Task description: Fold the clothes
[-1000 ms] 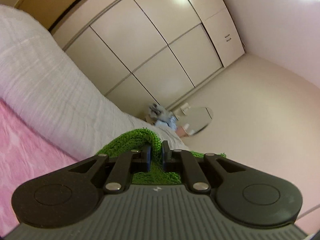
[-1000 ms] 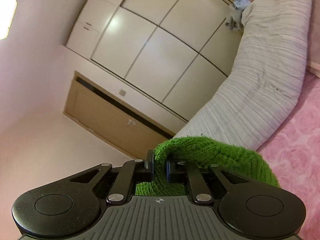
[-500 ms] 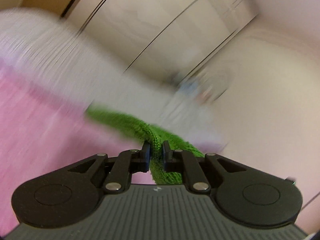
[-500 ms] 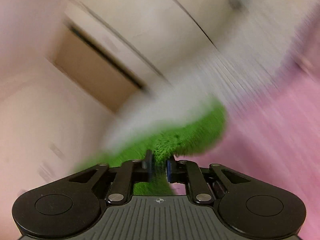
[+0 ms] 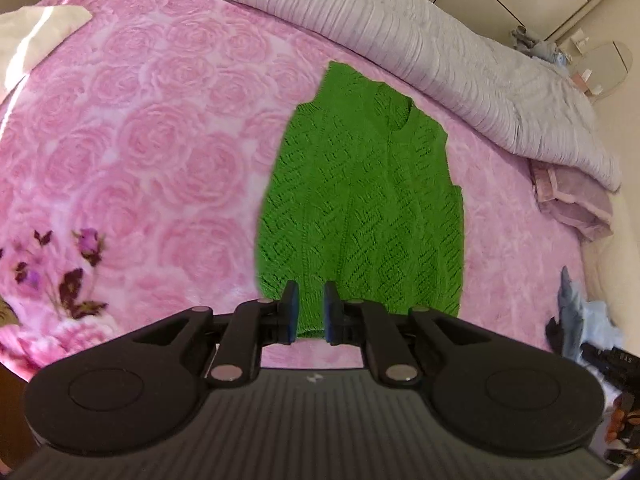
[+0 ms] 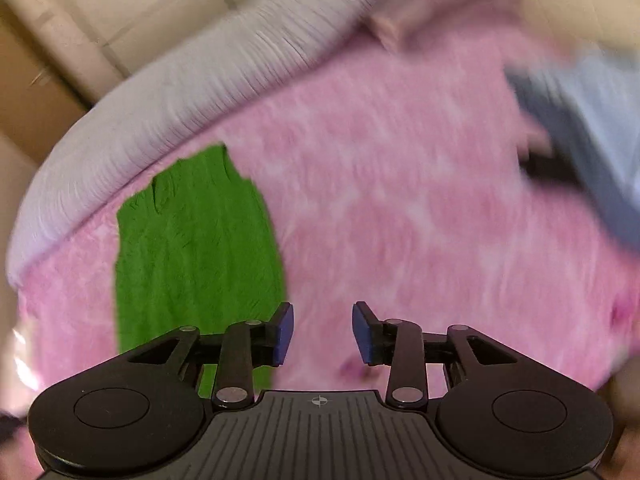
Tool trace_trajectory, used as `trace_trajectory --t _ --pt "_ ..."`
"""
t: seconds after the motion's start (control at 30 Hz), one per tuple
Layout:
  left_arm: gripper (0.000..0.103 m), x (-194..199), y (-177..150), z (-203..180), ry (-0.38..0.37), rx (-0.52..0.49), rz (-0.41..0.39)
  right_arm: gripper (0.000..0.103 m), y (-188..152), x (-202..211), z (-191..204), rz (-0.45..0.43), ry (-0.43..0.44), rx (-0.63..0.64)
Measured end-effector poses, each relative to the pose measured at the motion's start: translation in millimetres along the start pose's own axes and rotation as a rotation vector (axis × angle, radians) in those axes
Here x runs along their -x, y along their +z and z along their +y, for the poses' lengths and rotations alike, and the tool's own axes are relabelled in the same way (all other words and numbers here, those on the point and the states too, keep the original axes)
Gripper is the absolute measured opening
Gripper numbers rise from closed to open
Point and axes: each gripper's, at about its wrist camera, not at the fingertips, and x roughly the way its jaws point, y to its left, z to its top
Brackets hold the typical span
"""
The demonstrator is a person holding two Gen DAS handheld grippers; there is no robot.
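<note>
Left gripper [image 5: 308, 312], bottom centre of its frame: your fingers stand a narrow gap apart, with the near hem of the green vest [image 5: 360, 208] seen between the tips. Cannot tell whether the pads pinch the knit or only hover over it. From there the vest lies flat on the pink blanket [image 5: 140, 152], running up the frame to its neckline at upper centre. A grey quilt [image 5: 440, 40] is bunched along the top edge beyond it.

Right gripper [image 6: 322, 332]: your fingers are wide apart, nothing between them but blanket [image 6: 400, 200]. The vest [image 6: 192, 248] lies left of the left finger, its right edge just beside that tip; contact cannot be judged. This view is motion-blurred. Blue cloth [image 6: 592, 120] sits at upper right.
</note>
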Motion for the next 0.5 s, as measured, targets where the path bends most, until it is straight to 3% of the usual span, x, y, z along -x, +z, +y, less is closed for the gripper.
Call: trace_trajectory --t 0.13,0.33,0.43,0.5 --pt "0.008 -8 -21 -27 0.051 -0.06 -0.015 0.037 16 -21 0 -0.02 0.014 -0.001" --pt "0.008 4 -27 -53 0.032 -0.108 -0.067 0.037 40 -53 1 -0.049 0.034 -0.002" --pt "0.008 9 -27 -59 0.028 -0.118 -0.088 0.037 85 -65 -11 0.037 0.044 -0.115" --pt "0.008 12 -27 -63 0.026 -0.123 -0.1 0.037 113 -66 -11 0.065 0.048 -0.049"
